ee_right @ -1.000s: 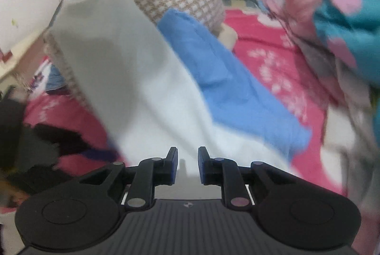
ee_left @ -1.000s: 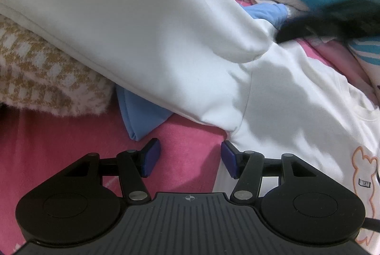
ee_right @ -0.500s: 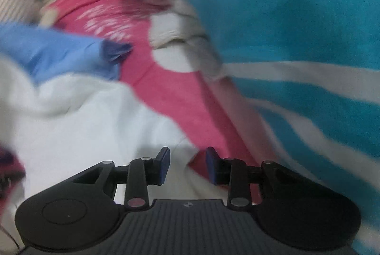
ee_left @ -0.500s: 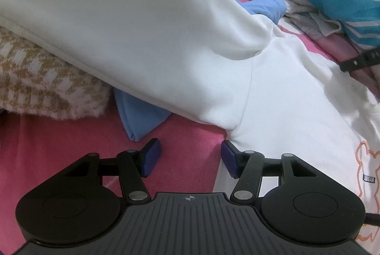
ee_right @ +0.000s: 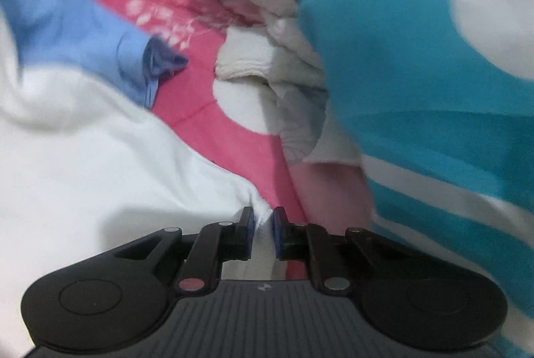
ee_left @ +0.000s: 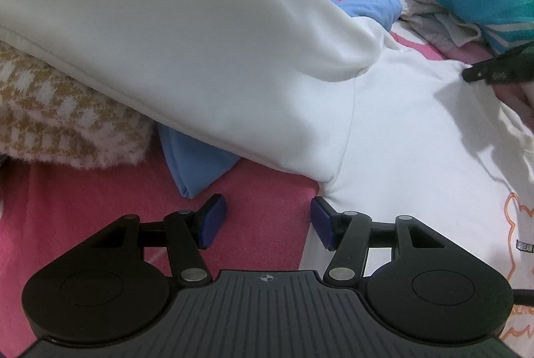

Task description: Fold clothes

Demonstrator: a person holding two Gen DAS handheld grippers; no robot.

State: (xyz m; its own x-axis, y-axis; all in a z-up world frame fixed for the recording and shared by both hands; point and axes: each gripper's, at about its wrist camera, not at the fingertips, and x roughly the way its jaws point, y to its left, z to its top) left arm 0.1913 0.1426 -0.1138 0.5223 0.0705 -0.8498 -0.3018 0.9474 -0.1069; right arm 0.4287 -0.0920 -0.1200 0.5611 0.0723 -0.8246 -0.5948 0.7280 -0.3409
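A white sweatshirt [ee_left: 400,137] with an orange cartoon print lies on the pink bed sheet [ee_left: 100,208]. Its sleeve [ee_left: 167,24] stretches up to the left over other clothes. My left gripper [ee_left: 267,218] is open and empty just below the sleeve's underarm seam. My right gripper [ee_right: 263,224] is shut on the edge of the white sweatshirt [ee_right: 100,164]; its black tip also shows at the right in the left wrist view [ee_left: 494,71].
A blue garment [ee_left: 193,164] lies under the sleeve and also shows in the right wrist view [ee_right: 83,31]. A beige checked knit [ee_left: 60,117] sits at the left. A teal spotted quilt [ee_right: 434,57] and crumpled pale clothes [ee_right: 283,84] are piled at the right.
My right gripper swung from the sleeve end over to the sweatshirt's far edge, opened, then shut on it. My left gripper has stayed open in place.
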